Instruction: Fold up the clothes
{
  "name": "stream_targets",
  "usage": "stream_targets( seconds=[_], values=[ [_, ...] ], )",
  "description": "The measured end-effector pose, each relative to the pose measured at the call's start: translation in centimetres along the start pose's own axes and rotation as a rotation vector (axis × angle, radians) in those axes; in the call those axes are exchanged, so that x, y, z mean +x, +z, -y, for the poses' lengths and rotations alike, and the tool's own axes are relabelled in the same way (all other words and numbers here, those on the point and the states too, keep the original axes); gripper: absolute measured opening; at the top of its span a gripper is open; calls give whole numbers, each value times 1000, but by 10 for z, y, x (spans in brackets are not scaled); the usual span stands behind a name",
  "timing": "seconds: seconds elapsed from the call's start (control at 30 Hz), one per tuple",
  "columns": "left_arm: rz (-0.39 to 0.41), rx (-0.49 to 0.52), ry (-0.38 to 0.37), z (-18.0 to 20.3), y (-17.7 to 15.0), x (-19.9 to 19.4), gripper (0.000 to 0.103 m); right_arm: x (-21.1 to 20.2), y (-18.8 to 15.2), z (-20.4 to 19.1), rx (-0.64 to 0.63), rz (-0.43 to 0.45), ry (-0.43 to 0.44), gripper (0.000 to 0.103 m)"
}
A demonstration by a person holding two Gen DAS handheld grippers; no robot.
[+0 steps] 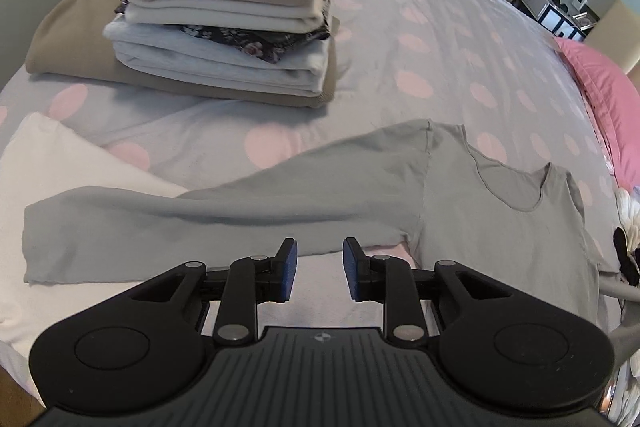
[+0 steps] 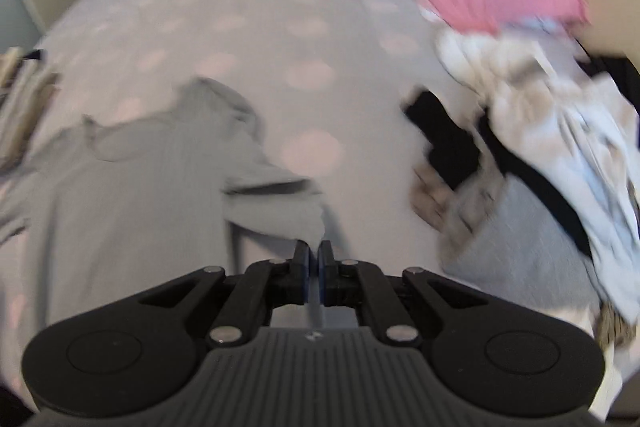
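A grey long-sleeved shirt [image 1: 460,187] lies spread on a polka-dot bed [image 1: 400,39]. The left gripper [image 1: 320,269], jaws spread, hovers by its sleeve. The right gripper [image 2: 314,267] pinches the other sleeve's cuff. Folded clothes [image 1: 228,11] sit stacked behind.

A grey long-sleeved shirt [image 1: 460,195] lay flat on the bed, neckline away from the left gripper [image 1: 319,269], one sleeve stretched leftward just beyond its open fingertips. Its other sleeve [image 2: 276,211] ran to the right gripper [image 2: 314,269], whose jaws were pinched on the cuff. A neat folded stack [image 1: 224,11] sat farther off, to the left.
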State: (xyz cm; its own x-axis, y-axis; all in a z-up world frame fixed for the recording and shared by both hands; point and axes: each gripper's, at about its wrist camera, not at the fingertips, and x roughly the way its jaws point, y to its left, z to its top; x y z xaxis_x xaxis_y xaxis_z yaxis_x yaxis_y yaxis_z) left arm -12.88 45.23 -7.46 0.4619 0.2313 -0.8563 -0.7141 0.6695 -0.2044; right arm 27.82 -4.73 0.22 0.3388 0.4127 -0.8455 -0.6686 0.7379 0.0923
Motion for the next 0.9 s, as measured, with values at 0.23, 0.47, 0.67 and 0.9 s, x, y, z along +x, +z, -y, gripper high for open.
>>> stream_targets(
  seconds=[0.23,0.47,0.67,0.9],
  values=[
    [-47,-25,20,-3,-7,9,23,16,-41,-80,-175,-49,185,5],
    [-69,36,58,6,-13,14,24,63,-102,-139,-260,-169,278,5],
    [-79,78,61,12,-17,15,24,79,-111,-135,-226,-229,292,33],
    [-76,106,74,15,-18,14,38,43,-76,-71,-26,-141,214,38]
  ],
)
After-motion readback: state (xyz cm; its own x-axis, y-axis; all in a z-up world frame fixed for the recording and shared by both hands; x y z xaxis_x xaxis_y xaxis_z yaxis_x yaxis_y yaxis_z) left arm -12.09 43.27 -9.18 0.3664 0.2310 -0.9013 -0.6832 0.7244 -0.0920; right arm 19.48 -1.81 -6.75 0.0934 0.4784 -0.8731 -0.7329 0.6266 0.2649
